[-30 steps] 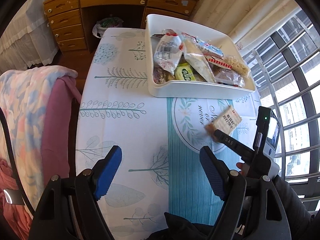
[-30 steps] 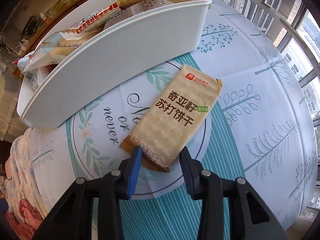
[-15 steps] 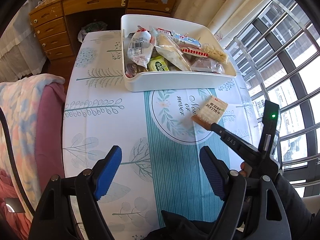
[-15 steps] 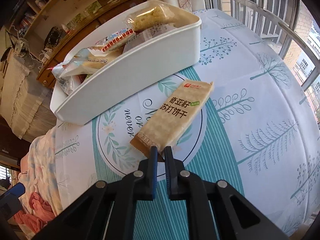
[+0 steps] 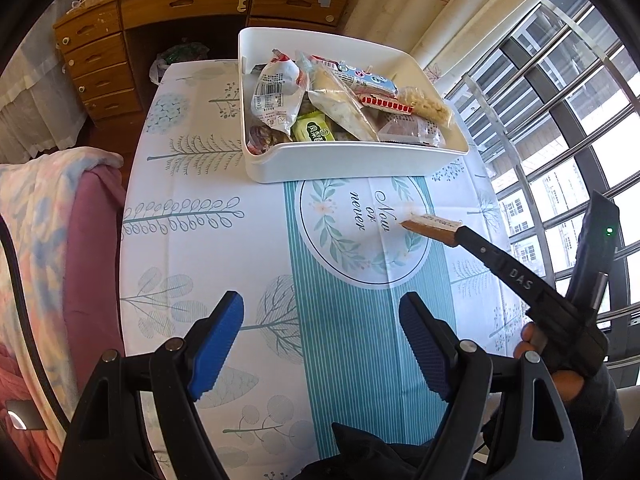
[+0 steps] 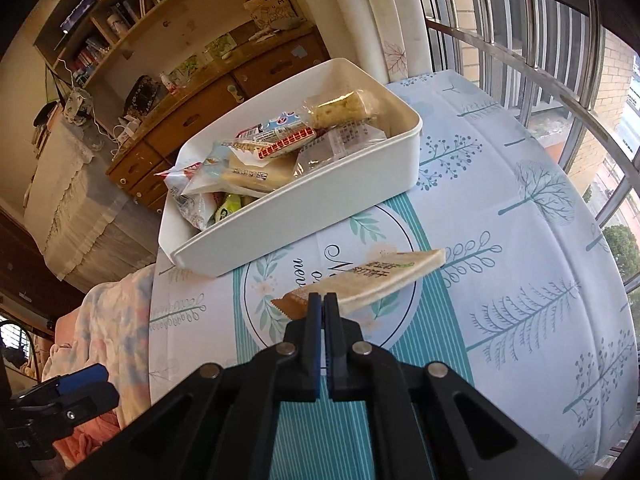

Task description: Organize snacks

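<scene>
Right hand-held gripper [image 6: 324, 300]: jaws pinched together on near brown end of cracker packet [image 6: 376, 280]. Packet clear of counter [image 6: 520, 240], long axis running straight ahead from fingertips, far end tilted up toward right. White snack bin [image 6: 320, 204] just beyond, ahead-left, open top; right arm nearer. Left hand-held gripper [image 5: 320, 344]: jaws wide apart, holding nothing, bin well ahead of it.
</scene>
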Demonstrator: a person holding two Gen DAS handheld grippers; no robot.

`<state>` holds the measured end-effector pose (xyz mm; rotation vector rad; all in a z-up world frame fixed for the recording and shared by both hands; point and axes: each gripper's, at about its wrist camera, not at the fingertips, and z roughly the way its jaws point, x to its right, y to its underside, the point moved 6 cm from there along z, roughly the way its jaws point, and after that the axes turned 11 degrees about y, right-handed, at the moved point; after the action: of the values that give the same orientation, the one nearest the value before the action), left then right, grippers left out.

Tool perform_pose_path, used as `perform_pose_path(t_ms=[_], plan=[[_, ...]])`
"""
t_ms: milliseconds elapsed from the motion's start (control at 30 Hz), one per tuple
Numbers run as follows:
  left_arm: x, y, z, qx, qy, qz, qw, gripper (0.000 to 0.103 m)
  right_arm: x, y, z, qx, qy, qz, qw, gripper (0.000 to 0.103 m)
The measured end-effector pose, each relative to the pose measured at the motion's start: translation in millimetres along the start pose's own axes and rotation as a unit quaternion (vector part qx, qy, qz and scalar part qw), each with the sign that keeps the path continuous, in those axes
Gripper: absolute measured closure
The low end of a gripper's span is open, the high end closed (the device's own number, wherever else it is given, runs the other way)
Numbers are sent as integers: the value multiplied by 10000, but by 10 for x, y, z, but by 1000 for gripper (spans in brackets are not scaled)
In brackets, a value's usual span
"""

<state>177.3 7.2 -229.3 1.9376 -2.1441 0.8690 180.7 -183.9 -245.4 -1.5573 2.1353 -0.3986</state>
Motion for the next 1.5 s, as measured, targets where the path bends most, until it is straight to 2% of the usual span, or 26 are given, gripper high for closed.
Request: perform_pose_path(t_ms=[267,400,633,700,733,800,867,967,1067,1167,1433,1500], plan=[[-18,3,3,11,69,-50,10000,24,-20,-195,-297,283,-362,160,9988,103],[-24,4,-17,45,88,-62,9999,24,16,-309,-383,356,-239,240,9988,103],[-87,24,-39,79,51,-103,9999,24,265,-141,-39,-651,112,924,9935,102],[-104,31,-51,98,24,-100,9999,24,301,-70,76,-943,143,1103,9893,98],[-113,35,-57,111,0,-91,9999,24,312,-28,144,-1140,174,1189,9862,94],[-122,42,-74,148,-55,-39,9999,24,329,48,275,-1495,251,1339,9793,62],[-133,46,-94,183,-100,9,9998,24,337,111,386,-1732,369,1491,9728,55],[-175,51,-123,207,-148,40,9997,24,323,213,569,-2155,637,1622,9608,55],[-247,66,-132,185,-163,4,9997,24,268,306,725,-2481,921,1656,9500,50],[-340,80,-132,137,-193,-49,9997,24,231,350,839,-2644,1178,1711,9418,47],[-568,101,-142,137,-235,-370,9989,24,160,427,1039,-2916,1881,1572,9246,45],[-609,95,-135,149,-244,-445,9986,24,139,435,1079,-2969,1918,1567,9222,44]])
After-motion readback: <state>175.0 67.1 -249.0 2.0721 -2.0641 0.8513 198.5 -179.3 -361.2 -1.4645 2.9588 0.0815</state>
